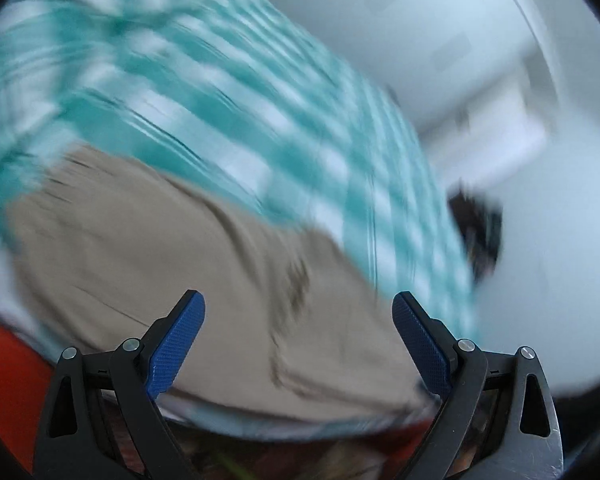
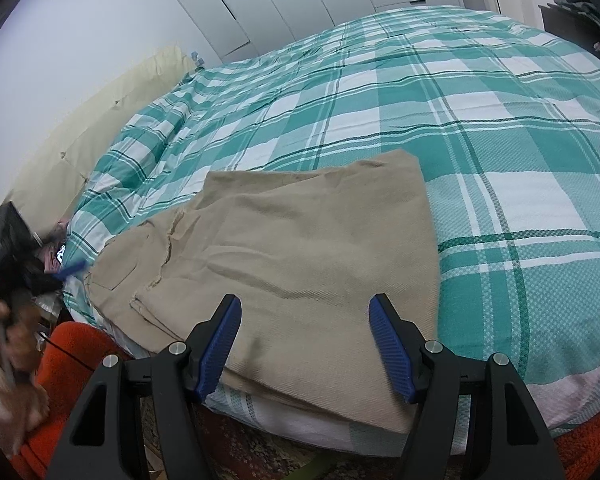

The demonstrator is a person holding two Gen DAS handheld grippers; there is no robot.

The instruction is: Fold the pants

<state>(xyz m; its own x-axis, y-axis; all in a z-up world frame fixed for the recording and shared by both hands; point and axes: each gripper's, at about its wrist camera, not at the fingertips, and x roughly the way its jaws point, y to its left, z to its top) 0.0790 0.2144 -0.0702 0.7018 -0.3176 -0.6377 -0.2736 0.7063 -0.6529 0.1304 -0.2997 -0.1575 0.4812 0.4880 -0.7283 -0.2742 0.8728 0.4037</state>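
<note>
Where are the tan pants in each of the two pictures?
Left wrist view: the tan pants fill the lower left and middle, blurred, just past the open left gripper.
Right wrist view: the pants lie in the lower middle, ahead of the open right gripper.
Shared landmark: the green checked bedcover under the pants, also seen here.

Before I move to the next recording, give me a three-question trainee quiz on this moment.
1. True or false: the right claw grips the tan pants.
2. What do the pants lie on? A) orange blanket B) green plaid bedspread C) rug
3. Fill in: the left claw is ____, holding nothing.

Key: 1 false, its jaws stand apart and empty; 2 B; 3 open.
</note>
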